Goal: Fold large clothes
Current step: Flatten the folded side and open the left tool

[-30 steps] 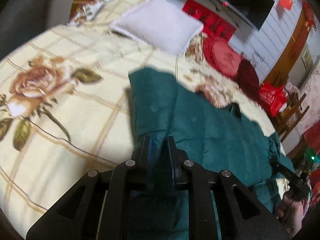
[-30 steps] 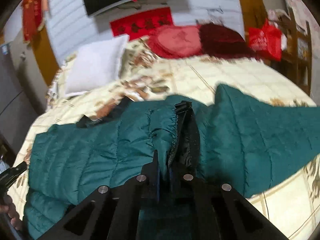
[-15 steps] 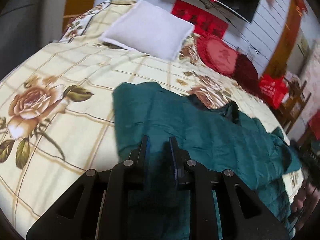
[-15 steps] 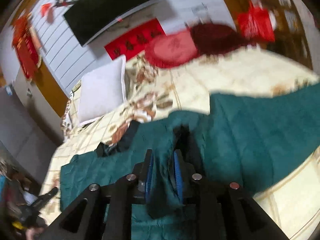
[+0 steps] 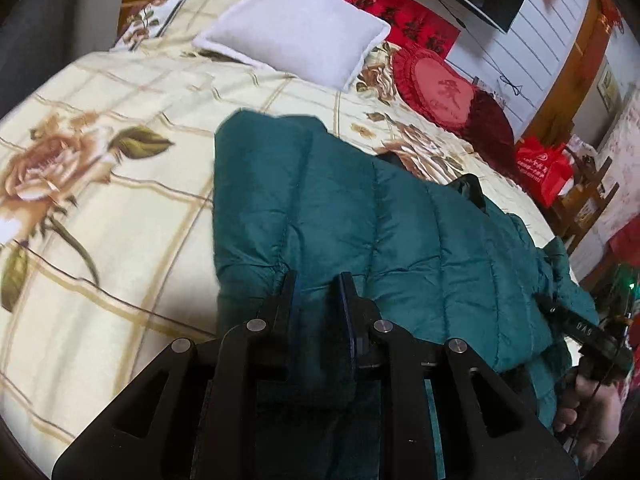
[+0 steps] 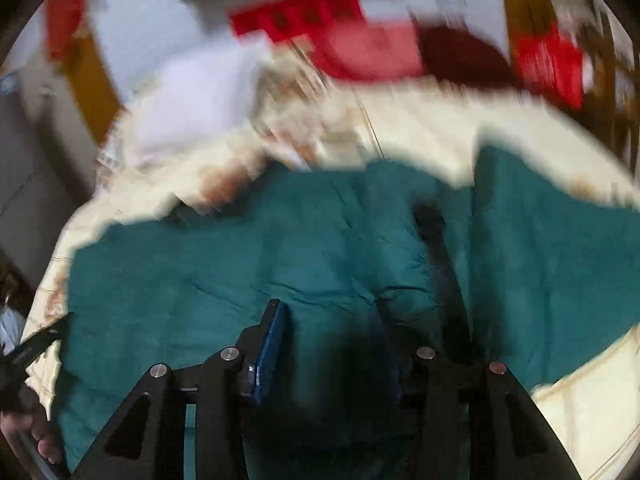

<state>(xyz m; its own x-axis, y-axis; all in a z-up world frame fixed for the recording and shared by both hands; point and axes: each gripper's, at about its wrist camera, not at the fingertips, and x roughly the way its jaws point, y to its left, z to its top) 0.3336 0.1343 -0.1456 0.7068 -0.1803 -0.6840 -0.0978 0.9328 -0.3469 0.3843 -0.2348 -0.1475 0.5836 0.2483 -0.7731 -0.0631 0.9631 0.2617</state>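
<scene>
A teal quilted jacket lies spread on the floral bedspread. My left gripper is shut on a fold at the jacket's near edge, with teal cloth pinched between its blue pads. In the blurred right wrist view the jacket fills the middle. My right gripper hovers just over it and its jaws are opening. Teal cloth bulges between them, and the left pad stands free of the cloth. A dark zip line runs up from the right finger.
A white pillow, a red heart cushion and a dark red cushion lie at the head of the bed. A red bag and a wooden chair stand beyond the right side. A hand shows at the right.
The right jaws were shut on a raised fold of the jacket and now stand apart, with the fold dropped flat. The left gripper keeps its hold as the jacket settles onto the bed.
</scene>
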